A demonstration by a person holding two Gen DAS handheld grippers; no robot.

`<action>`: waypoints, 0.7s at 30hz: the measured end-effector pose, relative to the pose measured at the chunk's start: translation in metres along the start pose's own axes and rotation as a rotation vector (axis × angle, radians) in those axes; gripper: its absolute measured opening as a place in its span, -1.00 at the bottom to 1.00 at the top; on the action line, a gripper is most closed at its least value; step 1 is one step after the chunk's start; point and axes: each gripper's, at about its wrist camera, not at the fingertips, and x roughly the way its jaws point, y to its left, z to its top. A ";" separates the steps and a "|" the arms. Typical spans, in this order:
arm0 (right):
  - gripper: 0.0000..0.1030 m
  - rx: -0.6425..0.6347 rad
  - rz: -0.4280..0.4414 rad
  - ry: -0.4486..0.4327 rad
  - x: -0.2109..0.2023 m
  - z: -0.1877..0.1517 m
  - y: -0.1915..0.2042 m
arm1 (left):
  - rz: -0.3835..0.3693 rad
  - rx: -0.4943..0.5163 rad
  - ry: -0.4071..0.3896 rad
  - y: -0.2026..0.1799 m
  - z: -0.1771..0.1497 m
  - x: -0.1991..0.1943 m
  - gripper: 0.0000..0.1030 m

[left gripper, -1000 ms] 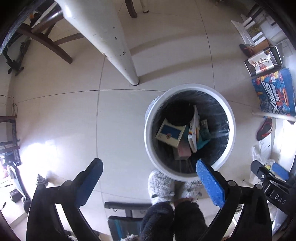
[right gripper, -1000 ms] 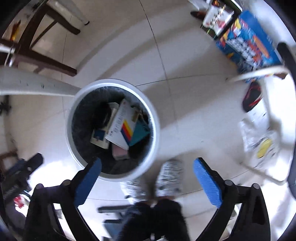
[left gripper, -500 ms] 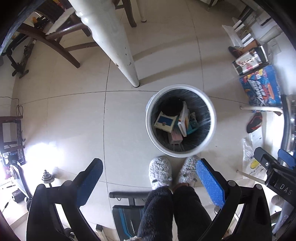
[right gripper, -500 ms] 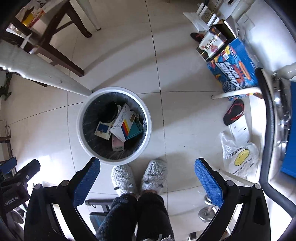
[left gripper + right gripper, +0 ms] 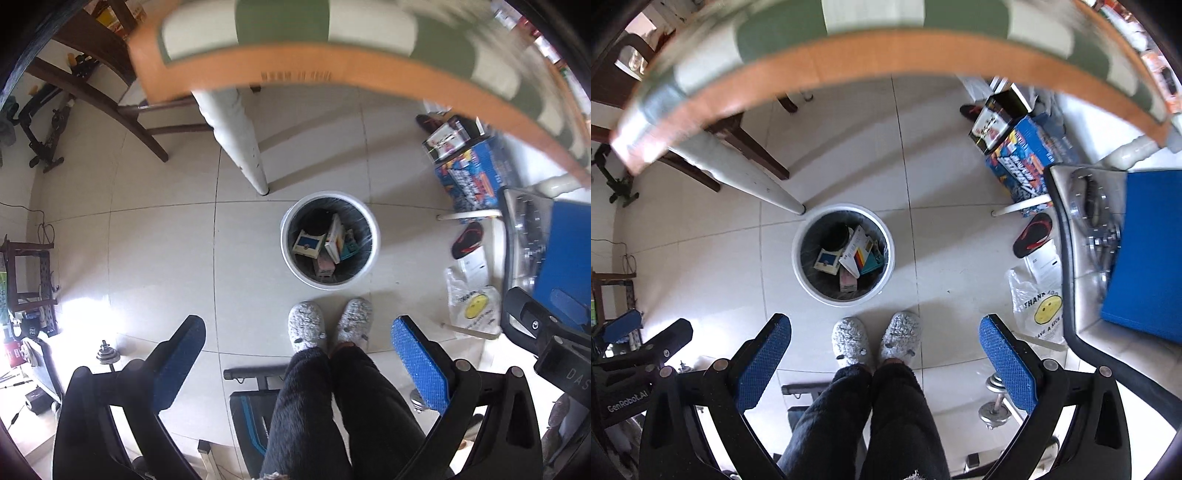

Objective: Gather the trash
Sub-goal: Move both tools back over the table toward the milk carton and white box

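My left gripper has its blue fingers spread wide, and there is nothing between them. My right gripper is the same, its fingers wide apart and holding nothing. Both point down at the floor

Between the fingers I see the person's two fluffy grey slippers and dark trousers. The slippers stand side by side on the pale tiles

Just past the toes stands the white trash bin. It is round and has a dark bag inside. In the bin lie small boxes: one with a blue square on it, a white one with colour stripes, a teal one and a pink one. They lean on each other

Beside the bin, a white desk leg comes down to the floor. The desk has an orange edge and a green and white cloth, and it looks blurry across the top of both views

To the right of the bin lie a red and black flip-flop, a white bag with a yellow smiley face, and a bright blue box with big letters. A small dumbbell rests on the floor near my right fingers
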 end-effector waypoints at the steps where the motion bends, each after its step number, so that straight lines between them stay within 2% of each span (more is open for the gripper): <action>1: 1.00 0.003 0.003 -0.004 -0.013 -0.001 0.000 | 0.003 -0.001 -0.009 0.001 -0.001 -0.010 1.00; 7: 1.00 0.034 0.032 -0.036 -0.089 -0.006 -0.002 | 0.018 0.012 -0.106 0.003 0.004 -0.077 1.00; 11: 1.00 0.078 0.087 -0.074 -0.135 0.005 -0.007 | 0.024 0.033 -0.224 -0.003 0.024 -0.120 1.00; 16: 1.00 0.134 0.155 -0.153 -0.184 0.040 -0.015 | 0.056 0.031 -0.364 -0.017 0.076 -0.166 1.00; 21: 1.00 0.165 0.175 -0.231 -0.221 0.102 -0.033 | 0.070 0.021 -0.415 -0.034 0.158 -0.194 1.00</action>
